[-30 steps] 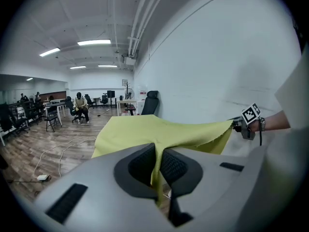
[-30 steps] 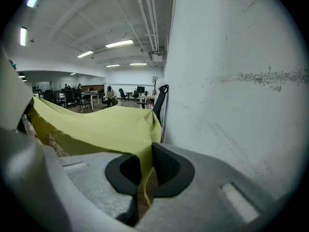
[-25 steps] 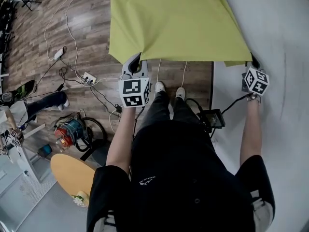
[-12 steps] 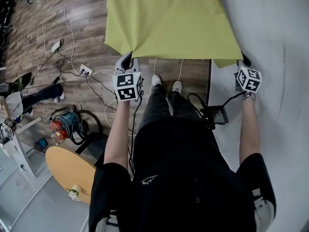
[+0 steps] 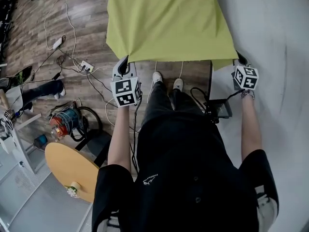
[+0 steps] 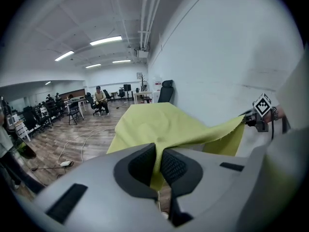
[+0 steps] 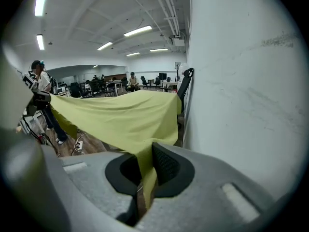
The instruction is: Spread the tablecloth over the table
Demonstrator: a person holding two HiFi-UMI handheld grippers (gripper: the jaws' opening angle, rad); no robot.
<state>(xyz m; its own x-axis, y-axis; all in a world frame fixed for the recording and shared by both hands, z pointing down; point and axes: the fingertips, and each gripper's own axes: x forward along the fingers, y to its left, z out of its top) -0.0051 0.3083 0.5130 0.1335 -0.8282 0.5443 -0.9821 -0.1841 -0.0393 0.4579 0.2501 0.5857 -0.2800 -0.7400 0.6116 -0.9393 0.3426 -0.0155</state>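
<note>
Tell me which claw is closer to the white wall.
Right. The right claw grips the tablecloth right beside the wall; the left claw grips its other corner, farther out over the wood floor.

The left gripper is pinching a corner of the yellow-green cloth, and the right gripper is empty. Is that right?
Not quite. The right gripper is not empty: the right gripper view shows its jaws shut on the other near corner of the yellow-green fabric tablecloth. The left gripper is pinching a corner, as you said.

White cables [image 5: 72, 42], a power strip [image 5: 87, 66] and a round wooden board [image 5: 71, 170] occupy the wood floor [image 5: 94, 13].
</note>
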